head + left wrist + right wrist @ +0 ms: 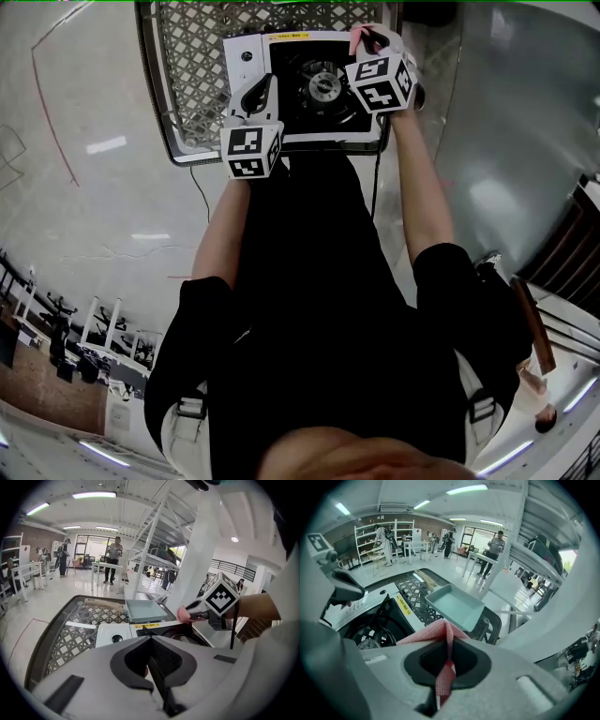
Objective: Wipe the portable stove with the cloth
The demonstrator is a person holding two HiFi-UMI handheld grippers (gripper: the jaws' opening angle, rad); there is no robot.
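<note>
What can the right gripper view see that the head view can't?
Only the right gripper view: the right claw shut on the pink cloth seen close up, a pale blue tray past the stove, and people standing far off in the room. Only the head view: the person's black top and both arms from above. Both: the stove with its round burner, the mesh table and the left claw.

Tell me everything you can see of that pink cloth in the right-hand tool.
The cloth is pinkish-red with a fine woven texture. It is folded and pinched between the shut jaws of the right gripper, with one flap spreading forward past them. It sits at the far right corner of the portable stove. Whether it touches the stove is unclear.
</note>
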